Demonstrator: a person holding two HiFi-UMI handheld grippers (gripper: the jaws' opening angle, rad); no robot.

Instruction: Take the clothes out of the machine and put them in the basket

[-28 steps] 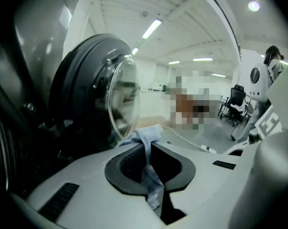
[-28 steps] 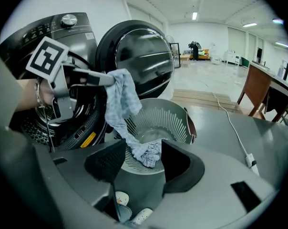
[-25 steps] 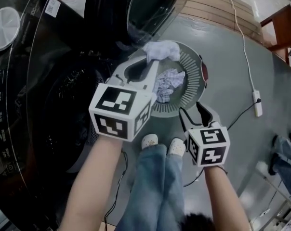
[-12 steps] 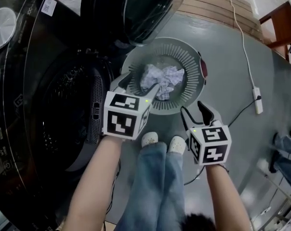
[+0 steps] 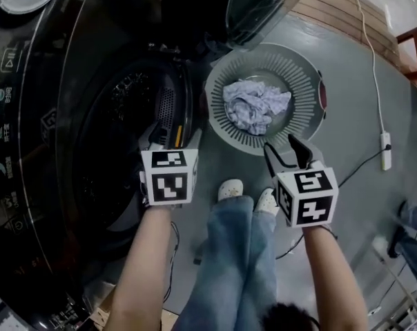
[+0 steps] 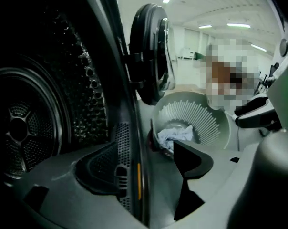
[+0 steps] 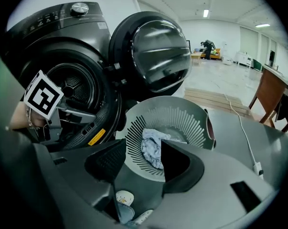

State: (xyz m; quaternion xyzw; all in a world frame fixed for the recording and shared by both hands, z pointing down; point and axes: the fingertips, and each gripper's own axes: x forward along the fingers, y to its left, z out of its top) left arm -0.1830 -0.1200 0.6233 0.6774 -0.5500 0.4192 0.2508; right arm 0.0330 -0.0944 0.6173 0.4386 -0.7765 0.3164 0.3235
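Nearest: a person's legs in blue jeans, pale shoes, and a bare forearm on either side.

Left gripper: at left, pointed down at the near rim of the machine opening. Its jaws are parted and have just been opening, with nothing between them.

Right gripper: at right, above the floor, just on the near side of the basket. Jaws apart, gripping nothing.

Basket: grey, round, with a slotted wall. It stands on the floor just right of the machine opening.

Clothes: a pale crumpled bundle lying in the bottom of the basket, apart from both grippers.

Door: dark with a domed window, swung open over the far edge of the basket.

Far right: a white cable and power strip on the floor.
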